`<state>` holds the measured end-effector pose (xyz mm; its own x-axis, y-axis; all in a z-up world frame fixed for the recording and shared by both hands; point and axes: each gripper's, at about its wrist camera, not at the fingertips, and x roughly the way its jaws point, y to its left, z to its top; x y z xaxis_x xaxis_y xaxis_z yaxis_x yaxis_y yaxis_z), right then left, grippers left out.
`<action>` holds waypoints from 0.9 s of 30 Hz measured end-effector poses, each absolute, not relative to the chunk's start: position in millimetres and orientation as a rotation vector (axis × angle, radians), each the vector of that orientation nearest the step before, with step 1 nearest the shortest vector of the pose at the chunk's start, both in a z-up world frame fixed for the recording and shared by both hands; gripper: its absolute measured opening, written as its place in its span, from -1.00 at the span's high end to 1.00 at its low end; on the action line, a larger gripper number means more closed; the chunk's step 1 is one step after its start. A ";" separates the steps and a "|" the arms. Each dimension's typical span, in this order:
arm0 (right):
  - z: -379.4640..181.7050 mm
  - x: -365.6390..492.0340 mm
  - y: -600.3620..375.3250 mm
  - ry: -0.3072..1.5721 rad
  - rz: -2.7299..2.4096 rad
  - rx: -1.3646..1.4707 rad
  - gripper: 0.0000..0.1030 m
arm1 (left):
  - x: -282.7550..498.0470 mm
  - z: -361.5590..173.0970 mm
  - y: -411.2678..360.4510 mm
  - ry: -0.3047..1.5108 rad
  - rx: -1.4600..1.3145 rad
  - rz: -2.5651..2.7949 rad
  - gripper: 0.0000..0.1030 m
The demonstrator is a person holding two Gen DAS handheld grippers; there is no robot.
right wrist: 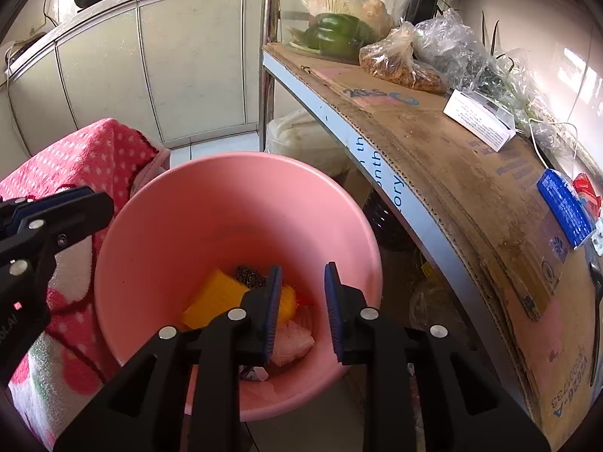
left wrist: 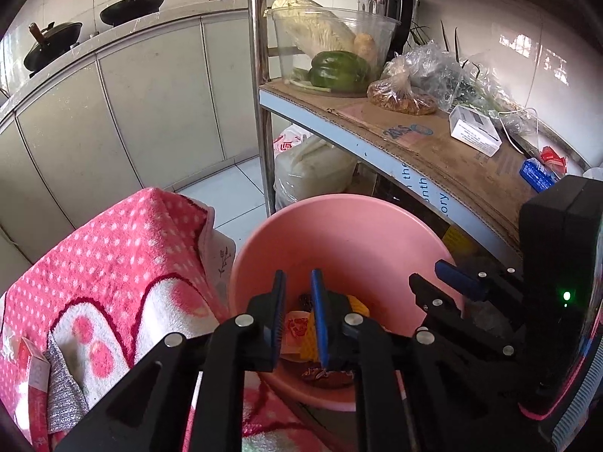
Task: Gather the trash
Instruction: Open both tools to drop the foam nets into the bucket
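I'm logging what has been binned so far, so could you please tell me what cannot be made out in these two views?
- Left wrist view: the left hand-held gripper hides most of the trash in the pink bucket.
- Right wrist view: the right hand-held gripper covers part of the yellow sponge and the pale wrapper.
- Both views: print on the white box is too small to read.

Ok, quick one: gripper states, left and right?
Left gripper: open, empty, over the pink basin.
Right gripper: open, empty, over the same basin.
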<state>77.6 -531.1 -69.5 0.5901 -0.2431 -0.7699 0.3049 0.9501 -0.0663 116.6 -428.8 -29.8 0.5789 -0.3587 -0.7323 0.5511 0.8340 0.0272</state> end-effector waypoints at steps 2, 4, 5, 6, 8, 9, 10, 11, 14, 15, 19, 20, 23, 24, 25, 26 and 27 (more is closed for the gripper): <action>-69.1 77.3 -530.4 0.883 -0.319 0.074 0.53 | 114.3 -26.5 -428.8 0.779 0.265 -0.541 0.72; -68.3 76.8 -529.6 0.883 -0.318 0.073 0.53 | 112.7 -23.7 -428.7 0.772 0.262 -0.543 0.71; -67.8 76.8 -529.7 0.882 -0.319 0.072 0.53 | 111.9 -22.4 -428.2 0.770 0.259 -0.544 0.71; -67.4 76.7 -529.6 0.881 -0.319 0.071 0.53 | 111.0 -21.3 -428.0 0.769 0.257 -0.544 0.70; -66.4 76.5 -529.6 0.881 -0.317 0.071 0.53 | 109.1 -19.1 -426.7 0.767 0.252 -0.548 0.70; -65.7 76.4 -529.6 0.880 -0.318 0.070 0.53 | 108.1 -18.1 -426.7 0.767 0.251 -0.548 0.69; -65.0 76.4 -529.5 0.878 -0.318 0.069 0.53 | 107.1 -17.3 -426.3 0.768 0.250 -0.549 0.69; -64.5 76.4 -529.5 0.878 -0.317 0.069 0.53 | 106.2 -16.4 -426.0 0.769 0.247 -0.553 0.68; -62.2 76.4 -528.9 0.874 -0.316 0.066 0.53 | 103.5 -13.0 -425.3 0.764 0.243 -0.557 0.66; -61.4 76.2 -528.6 0.872 -0.315 0.065 0.53 | 102.7 -11.8 -425.2 0.763 0.241 -0.558 0.65; -56.5 75.0 -528.3 0.862 -0.313 0.064 0.53 | 99.4 -7.1 -424.1 0.755 0.234 -0.561 0.63; -55.1 74.5 -528.0 0.859 -0.313 0.063 0.53 | 98.0 -5.8 -423.4 0.754 0.231 -0.562 0.62; -49.9 72.1 -527.6 0.846 -0.310 0.063 0.53 | 93.3 -2.1 -420.6 0.752 0.223 -0.564 0.61; -48.3 71.2 -527.0 0.843 -0.310 0.063 0.53 | 91.7 -0.7 -419.7 0.751 0.221 -0.565 0.61; -46.4 70.1 -526.1 0.839 -0.308 0.062 0.53 | 90.3 0.2 -418.7 0.750 0.219 -0.565 0.60; -45.0 69.5 -525.5 0.836 -0.307 0.061 0.53 | 88.7 1.6 -417.4 0.749 0.218 -0.565 0.60; -43.3 68.6 -524.4 0.832 -0.304 0.060 0.53 | 87.4 3.0 -416.5 0.749 0.217 -0.563 0.59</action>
